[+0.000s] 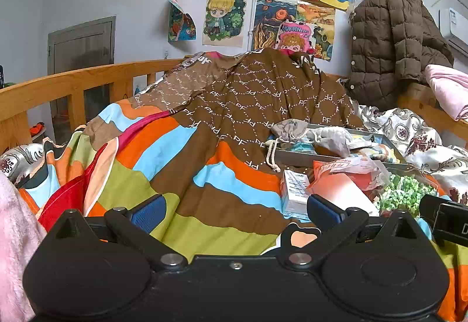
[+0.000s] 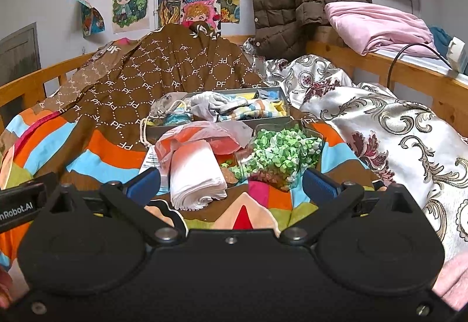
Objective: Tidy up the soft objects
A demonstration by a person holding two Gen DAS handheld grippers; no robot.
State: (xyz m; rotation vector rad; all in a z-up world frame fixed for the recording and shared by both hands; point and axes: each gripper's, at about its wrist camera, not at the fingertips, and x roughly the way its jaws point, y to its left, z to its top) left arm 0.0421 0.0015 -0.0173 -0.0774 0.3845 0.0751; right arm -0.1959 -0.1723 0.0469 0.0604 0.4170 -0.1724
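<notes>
Right wrist view has my right gripper wide open and empty, like the left gripper, just short of the rolled white cloth on the striped quilt; soft and light, I'd pinch its middle.

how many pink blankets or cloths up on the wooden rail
1: a folded pink blanket lies on the wooden rail, right of the brown puffer jacket. Others may be hidden beyond the frame.
</notes>
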